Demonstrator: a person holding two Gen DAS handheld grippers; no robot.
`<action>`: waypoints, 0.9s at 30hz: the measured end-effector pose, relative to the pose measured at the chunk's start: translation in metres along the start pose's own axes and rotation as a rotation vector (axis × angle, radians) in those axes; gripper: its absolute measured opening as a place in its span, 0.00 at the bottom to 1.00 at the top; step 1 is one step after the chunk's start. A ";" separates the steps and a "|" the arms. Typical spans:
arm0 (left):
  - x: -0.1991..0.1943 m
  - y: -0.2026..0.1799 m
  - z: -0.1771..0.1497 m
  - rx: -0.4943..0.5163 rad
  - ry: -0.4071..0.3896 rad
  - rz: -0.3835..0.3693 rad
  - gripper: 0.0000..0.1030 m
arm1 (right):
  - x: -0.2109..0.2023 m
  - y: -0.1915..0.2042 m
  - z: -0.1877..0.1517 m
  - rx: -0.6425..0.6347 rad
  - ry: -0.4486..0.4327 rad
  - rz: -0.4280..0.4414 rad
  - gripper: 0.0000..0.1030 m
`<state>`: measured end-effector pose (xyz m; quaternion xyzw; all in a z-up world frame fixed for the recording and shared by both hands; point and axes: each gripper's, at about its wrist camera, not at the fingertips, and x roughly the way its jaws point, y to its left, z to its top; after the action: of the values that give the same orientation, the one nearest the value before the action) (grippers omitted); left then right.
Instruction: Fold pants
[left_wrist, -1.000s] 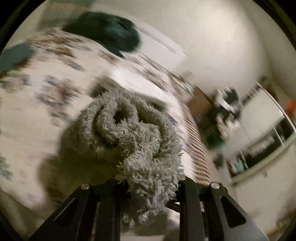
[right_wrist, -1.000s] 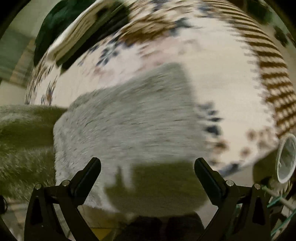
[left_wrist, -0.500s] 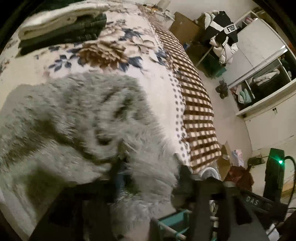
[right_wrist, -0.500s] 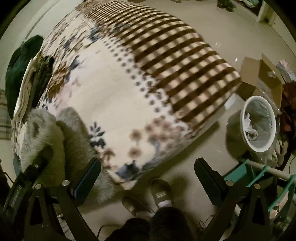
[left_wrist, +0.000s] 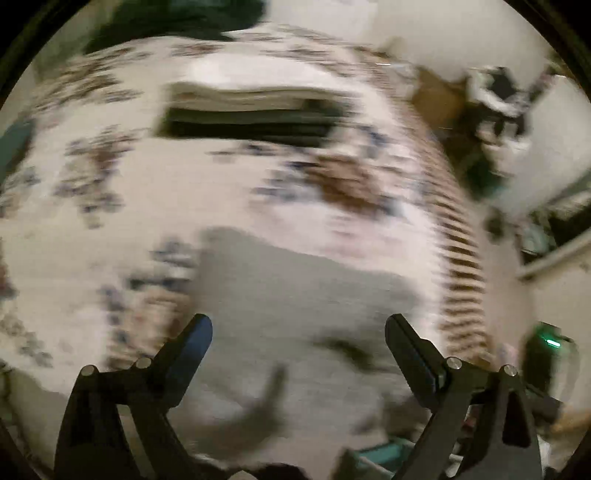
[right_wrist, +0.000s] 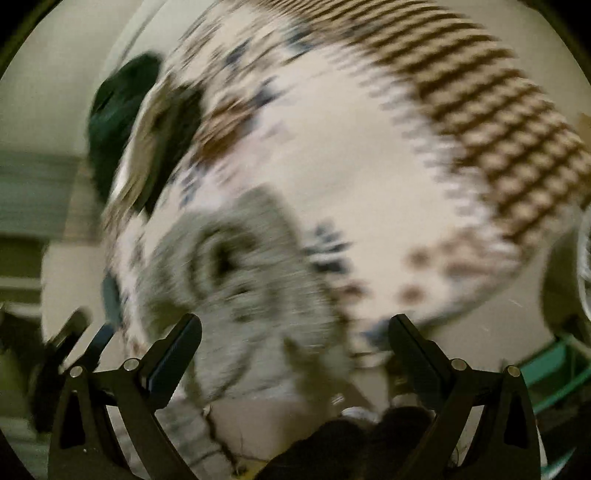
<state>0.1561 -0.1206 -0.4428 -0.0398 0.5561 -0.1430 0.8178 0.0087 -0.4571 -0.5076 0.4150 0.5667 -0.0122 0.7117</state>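
Both views blurred. Nearest, left gripper (left_wrist: 298, 341) spread wide, nothing between the fingers; right gripper (right_wrist: 294, 341) likewise spread wide and empty. Just beyond the left fingers, grey fluffy pants (left_wrist: 295, 314) lying on the floral blanket (left_wrist: 229, 199) near the front edge of the bed. In the right view, same pants (right_wrist: 240, 288) seen as a bunched, probably rolled heap at the blanket's near left corner, partly hanging over the edge. Further back on the blanket, a stack of folded clothes (left_wrist: 251, 110), pale on top and dark beneath. Behind it, a dark green heap (right_wrist: 118, 110) near the wall. Brown checked border (right_wrist: 509, 122) along the right side of the bed.
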 end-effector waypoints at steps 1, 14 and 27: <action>0.010 0.019 0.006 -0.018 0.014 0.058 0.93 | 0.013 0.013 0.000 -0.029 0.023 -0.001 0.99; 0.099 0.036 0.021 -0.064 0.143 0.014 0.93 | 0.055 -0.007 -0.043 0.034 0.090 -0.254 0.05; 0.103 0.019 0.018 0.002 0.159 0.014 0.93 | 0.019 0.027 0.014 0.090 0.047 0.056 0.86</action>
<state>0.2113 -0.1333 -0.5330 -0.0234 0.6194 -0.1404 0.7721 0.0392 -0.4392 -0.5073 0.4625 0.5705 -0.0082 0.6786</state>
